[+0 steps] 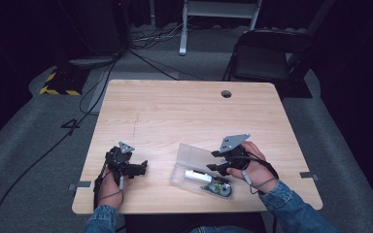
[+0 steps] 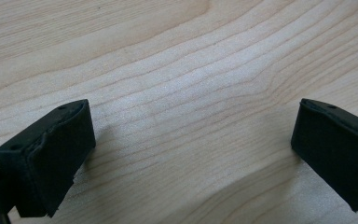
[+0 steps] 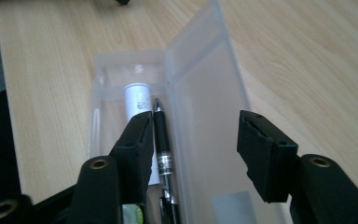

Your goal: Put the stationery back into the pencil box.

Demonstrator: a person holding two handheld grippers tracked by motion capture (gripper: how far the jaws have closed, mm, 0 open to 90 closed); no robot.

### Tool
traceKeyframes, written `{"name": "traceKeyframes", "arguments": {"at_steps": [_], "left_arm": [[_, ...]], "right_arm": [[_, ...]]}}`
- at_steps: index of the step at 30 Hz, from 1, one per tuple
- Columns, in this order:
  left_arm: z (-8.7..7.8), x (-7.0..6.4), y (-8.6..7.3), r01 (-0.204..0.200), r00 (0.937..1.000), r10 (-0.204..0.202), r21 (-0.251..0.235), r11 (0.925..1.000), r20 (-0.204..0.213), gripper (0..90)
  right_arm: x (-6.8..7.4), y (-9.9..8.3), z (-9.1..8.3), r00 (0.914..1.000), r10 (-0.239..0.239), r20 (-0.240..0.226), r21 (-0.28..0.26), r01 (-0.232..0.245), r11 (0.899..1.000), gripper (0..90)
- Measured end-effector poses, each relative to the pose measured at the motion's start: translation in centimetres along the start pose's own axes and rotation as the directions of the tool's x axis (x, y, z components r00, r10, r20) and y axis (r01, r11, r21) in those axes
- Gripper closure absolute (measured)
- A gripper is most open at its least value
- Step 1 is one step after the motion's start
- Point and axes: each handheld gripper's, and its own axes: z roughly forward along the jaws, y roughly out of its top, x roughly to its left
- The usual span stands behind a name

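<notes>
A clear plastic pencil case (image 1: 194, 162) lies open on the wooden table (image 1: 175, 111), near the front edge and right of centre, with its lid (image 3: 209, 79) folded back flat on the far side. In the right gripper view the tray holds 1 white cylindrical tube (image 3: 137, 100) and, just beside it, 1 black pen (image 3: 161, 135) with a metal band. The high view shows a round dark item (image 1: 223, 190) at the near end of the case; its identity cannot be determined. The right gripper (image 3: 193, 144) is positioned over the case with its 2 jaws spread apart and nothing between them; its left jaw sits above the tube and pen, its right jaw above the lid. The right hand (image 1: 250, 170) grips its body at the case's right side. The left gripper (image 2: 191, 149) sits well apart to the left, held by the left hand (image 1: 111, 182) low over bare wood, jaws wide apart and empty. A denim sleeve (image 1: 296, 208) covers the right forearm.
</notes>
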Motion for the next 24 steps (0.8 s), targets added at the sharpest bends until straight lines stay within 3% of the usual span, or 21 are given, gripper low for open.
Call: {"name": "traceKeyframes", "arguments": {"at_steps": [8,15,24], "left_arm": [[0.0,0.0,0.0,0.000,1.0000,0.000,0.000,1.0000,0.000,0.0],[0.0,0.0,0.0,0.000,1.0000,0.000,0.001,1.0000,-0.001,0.0],[0.0,0.0,0.0,0.000,1.0000,0.000,0.000,1.0000,0.000,0.0]], "right_arm": [[-1.2,-0.2,-2.0,0.9984,0.038,0.042,-0.048,-0.036,0.998,44.3],[-1.9,-0.7,-2.8,0.9955,0.067,0.067,-0.058,-0.063,0.996,40.5],[-3.9,-2.4,-4.6,0.9790,0.152,0.136,-0.088,-0.141,0.986,32.2]]}}
